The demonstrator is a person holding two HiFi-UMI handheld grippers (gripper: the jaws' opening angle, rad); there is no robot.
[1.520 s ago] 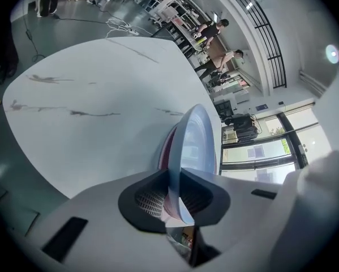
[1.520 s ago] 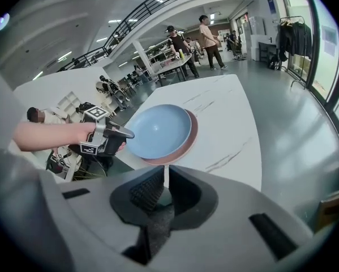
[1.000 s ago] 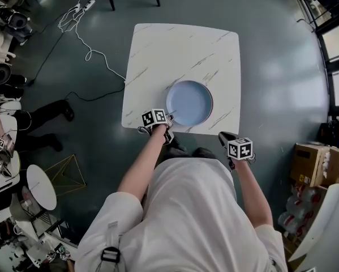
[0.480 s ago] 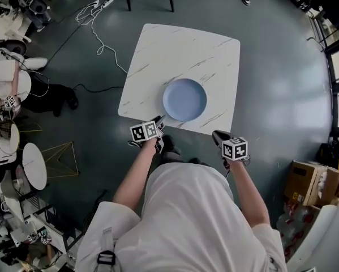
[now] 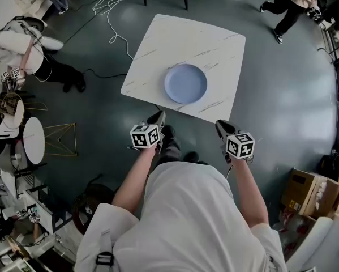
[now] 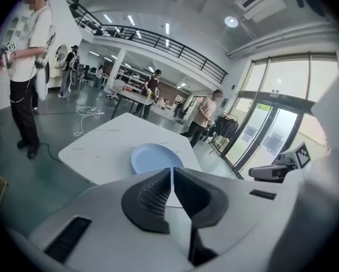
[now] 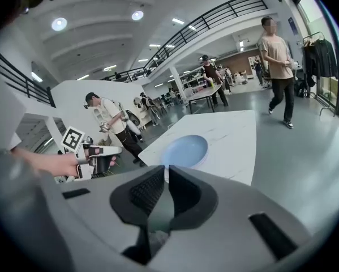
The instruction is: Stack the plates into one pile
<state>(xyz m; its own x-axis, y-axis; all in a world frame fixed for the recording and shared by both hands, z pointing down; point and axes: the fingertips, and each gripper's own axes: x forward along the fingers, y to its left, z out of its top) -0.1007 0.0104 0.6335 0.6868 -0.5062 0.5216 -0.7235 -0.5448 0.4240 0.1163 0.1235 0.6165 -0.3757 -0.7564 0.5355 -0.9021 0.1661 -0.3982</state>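
L gripper (image 6: 172,171) has just been closing: jaws now together, nothing between. R gripper (image 7: 164,169) is closed too and empty. Both hang off the worktop (image 5: 158,44), well apart from the plates (image 5: 185,83), which look like one pile. Main risk, prob. small: bumping the worktop's near edge could jolt the pile.

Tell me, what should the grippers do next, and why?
Probably rest: the table holds one blue plate pile, no stray plate; the left gripper, its jaws just closed on nothing, and the shut, empty right gripper hang off the table.
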